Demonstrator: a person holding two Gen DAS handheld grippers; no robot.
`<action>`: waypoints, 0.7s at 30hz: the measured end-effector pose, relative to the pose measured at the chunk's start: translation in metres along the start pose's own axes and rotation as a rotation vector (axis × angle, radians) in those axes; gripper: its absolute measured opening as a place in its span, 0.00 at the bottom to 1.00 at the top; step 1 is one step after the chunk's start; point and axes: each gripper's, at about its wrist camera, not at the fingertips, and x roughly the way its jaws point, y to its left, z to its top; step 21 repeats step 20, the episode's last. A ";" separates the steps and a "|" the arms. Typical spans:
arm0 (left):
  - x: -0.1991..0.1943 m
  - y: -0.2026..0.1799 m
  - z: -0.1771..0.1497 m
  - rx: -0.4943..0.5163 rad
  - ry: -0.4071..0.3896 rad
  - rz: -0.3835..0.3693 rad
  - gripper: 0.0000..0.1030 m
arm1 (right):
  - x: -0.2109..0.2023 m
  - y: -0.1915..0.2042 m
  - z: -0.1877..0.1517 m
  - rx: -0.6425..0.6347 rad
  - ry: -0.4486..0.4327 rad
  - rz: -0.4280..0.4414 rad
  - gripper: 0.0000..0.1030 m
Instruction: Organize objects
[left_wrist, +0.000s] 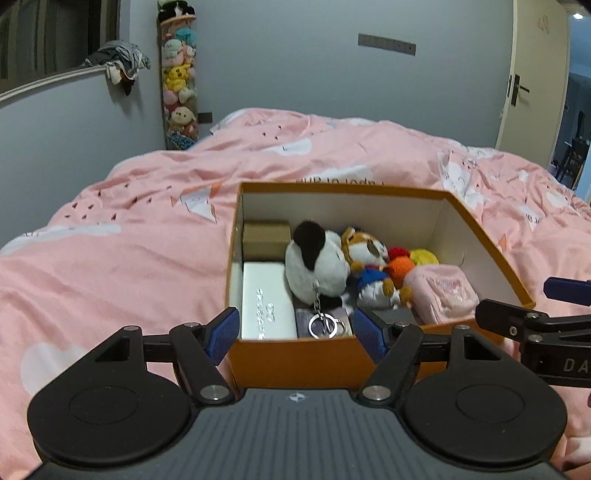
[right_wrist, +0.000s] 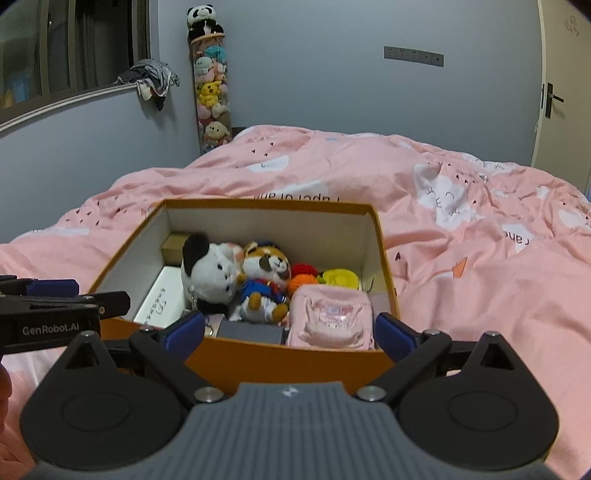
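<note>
- Sitting on the pink duvet, the orange box is holding a panda plush, fox plush, pink pouch and white case.
- Left gripper and right gripper are both hovering spread wide at the box's near wall, gripping nothing.
- "GenRobot.AI" is showing on the left gripper's side.
- A tube of plush toys is standing in the corner.

An open orange box sits on the pink bed, packed full. Inside lie a black-and-white plush, a tiger plush in blue, a pink pouch and a white case.
</note>
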 end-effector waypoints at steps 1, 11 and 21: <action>0.000 0.000 -0.001 0.001 0.005 -0.006 0.80 | 0.001 0.000 -0.001 0.000 0.001 -0.001 0.96; 0.003 -0.004 -0.005 0.024 0.014 -0.002 0.80 | 0.006 0.001 -0.005 0.000 0.012 -0.010 0.96; 0.003 -0.004 -0.005 0.025 0.013 -0.004 0.80 | 0.006 0.001 -0.006 0.000 0.013 -0.010 0.96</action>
